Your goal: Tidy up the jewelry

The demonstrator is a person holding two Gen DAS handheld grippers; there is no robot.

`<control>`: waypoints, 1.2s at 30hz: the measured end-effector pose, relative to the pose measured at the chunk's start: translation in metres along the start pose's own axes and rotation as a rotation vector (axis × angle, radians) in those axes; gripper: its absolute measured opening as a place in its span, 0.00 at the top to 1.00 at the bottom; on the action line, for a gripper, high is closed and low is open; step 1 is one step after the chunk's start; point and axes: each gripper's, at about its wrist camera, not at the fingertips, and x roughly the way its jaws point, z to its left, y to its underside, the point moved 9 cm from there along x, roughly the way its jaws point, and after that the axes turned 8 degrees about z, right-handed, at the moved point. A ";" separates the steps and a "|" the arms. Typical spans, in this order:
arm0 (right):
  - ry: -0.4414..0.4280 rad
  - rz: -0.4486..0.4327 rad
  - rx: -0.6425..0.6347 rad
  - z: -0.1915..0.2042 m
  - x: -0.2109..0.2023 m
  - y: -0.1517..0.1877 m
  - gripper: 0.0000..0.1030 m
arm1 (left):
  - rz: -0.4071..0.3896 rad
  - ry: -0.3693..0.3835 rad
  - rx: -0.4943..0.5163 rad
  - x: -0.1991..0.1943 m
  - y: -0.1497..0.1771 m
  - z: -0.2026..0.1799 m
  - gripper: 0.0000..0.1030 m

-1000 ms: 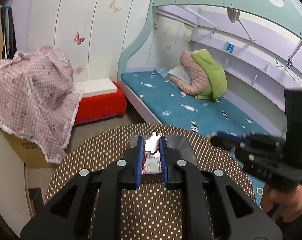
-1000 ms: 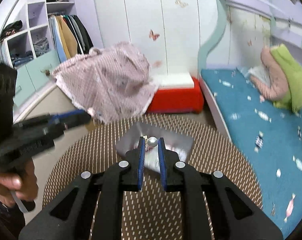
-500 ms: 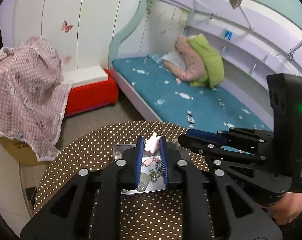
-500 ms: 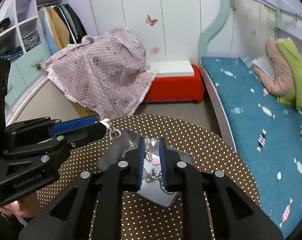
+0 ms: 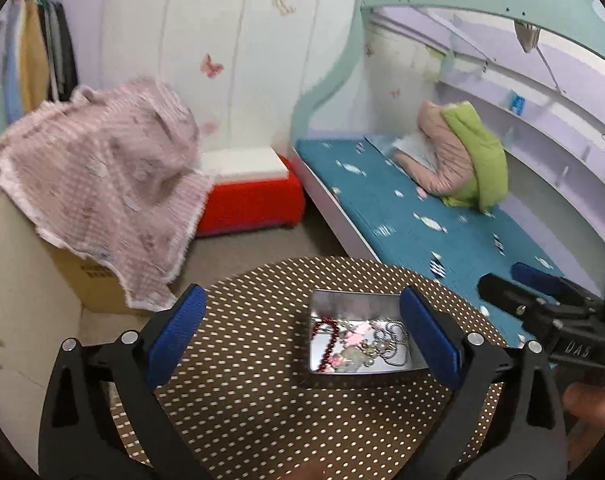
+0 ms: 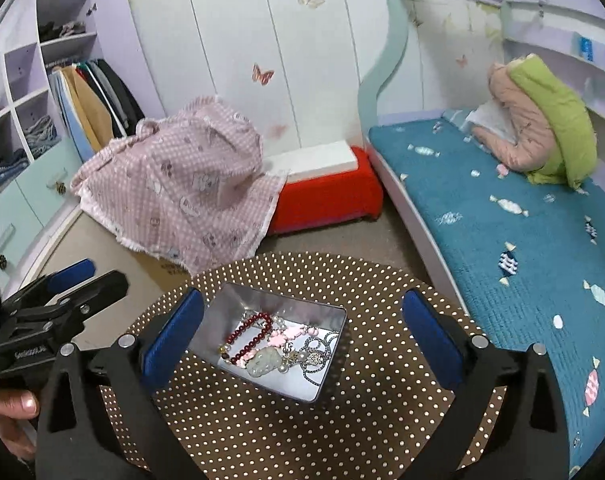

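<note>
Both grippers hang over the round polka-dotted desk point(image 6: 262, 420) with nothing between their blue pads. The left gripper point(image 5: 302, 336) is spread wide, and the silver tin point(image 5: 366, 300) sits just ahead of it, nearer its right finger than its left. The right gripper point(image 6: 302, 332) is equally wide apart, and in its view the tin point(image 6: 334, 356) lies ahead between the fingers, closer to the left pad. Judging from this, the pieces have been let go into the tin so that everything is gathered in one container, and the fingers are splayed simply because there is nothing to carry.

The jewelry point(image 6: 278, 344) lies in a loose tangle on the tin's mirror-bright floor, directly in front of the right gripper. A dark red bead bracelet point(image 6: 250, 336) curls along the left side; just right of it are pale pink flower-shaped pieces point(image 6: 290, 333), a cloudy green jade pendant point(image 6: 264, 360) towards the near edge, and a silver chain point(image 6: 318, 354) heaped on the right with a few pearl-like beads among it. The pile looks mixed, not sorted, so individual pieces would probably snag one another if lifted.
</note>
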 end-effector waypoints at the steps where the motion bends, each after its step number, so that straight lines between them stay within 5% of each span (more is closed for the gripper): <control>1: 0.000 -0.014 0.000 0.002 -0.008 0.001 0.07 | -0.027 -0.020 0.006 -0.012 0.001 0.000 0.05; 16: 0.042 -0.200 -0.030 0.042 -0.130 0.054 0.07 | -0.245 -0.150 0.055 -0.154 0.064 -0.012 0.05; 36: 0.210 -0.281 -0.025 0.072 -0.184 0.147 0.07 | -0.319 -0.211 0.008 -0.249 0.163 -0.004 0.05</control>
